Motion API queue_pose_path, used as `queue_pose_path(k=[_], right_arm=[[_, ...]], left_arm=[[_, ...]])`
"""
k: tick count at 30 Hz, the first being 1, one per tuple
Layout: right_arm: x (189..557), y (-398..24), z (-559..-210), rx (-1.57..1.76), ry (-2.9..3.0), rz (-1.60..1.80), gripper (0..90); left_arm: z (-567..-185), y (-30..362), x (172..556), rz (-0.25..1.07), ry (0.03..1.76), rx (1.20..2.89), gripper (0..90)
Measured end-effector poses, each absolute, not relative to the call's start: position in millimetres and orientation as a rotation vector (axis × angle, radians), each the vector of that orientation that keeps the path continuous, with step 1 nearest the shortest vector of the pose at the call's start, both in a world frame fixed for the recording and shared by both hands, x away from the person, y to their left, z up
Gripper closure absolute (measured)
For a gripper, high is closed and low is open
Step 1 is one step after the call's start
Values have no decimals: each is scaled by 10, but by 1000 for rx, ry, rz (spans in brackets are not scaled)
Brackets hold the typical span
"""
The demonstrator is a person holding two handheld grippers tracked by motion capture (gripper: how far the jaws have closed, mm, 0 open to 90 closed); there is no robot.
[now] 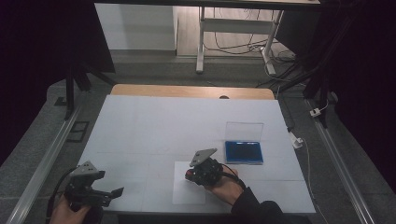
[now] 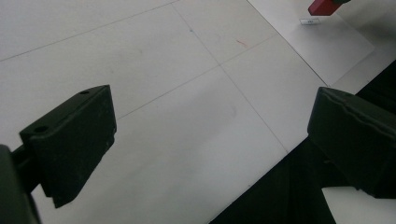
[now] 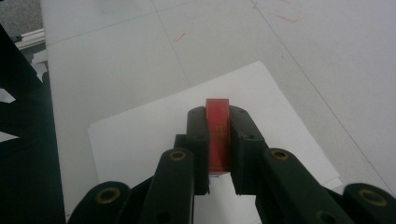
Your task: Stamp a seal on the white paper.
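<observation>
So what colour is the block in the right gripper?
Red; the block shows best in the right gripper view.

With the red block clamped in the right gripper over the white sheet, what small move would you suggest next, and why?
Probably press the red block straight down onto the white sheet. The right gripper is shut on it, directly above the paper, and the open blue ink pad sits beside it, which suggests stamping. The left gripper is open and holds nothing.

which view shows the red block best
The right gripper view: the red block sits close up, clamped between the right tongs over white paper. The high view shows a red speck; the left gripper view, one corner.
</observation>
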State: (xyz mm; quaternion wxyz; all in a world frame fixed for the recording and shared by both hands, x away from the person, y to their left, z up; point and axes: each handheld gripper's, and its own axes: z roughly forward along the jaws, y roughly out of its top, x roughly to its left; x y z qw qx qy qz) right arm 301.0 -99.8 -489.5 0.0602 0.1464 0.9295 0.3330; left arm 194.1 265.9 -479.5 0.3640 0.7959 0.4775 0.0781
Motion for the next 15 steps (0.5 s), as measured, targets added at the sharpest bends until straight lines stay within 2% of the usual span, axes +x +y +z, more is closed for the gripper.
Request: queue_pose_path(k=[15], right_arm=[[3048,-1092,-4819,489,2790,1050,798]], left_arm=[[-4794,2667,1938,197,1225,2042,20]])
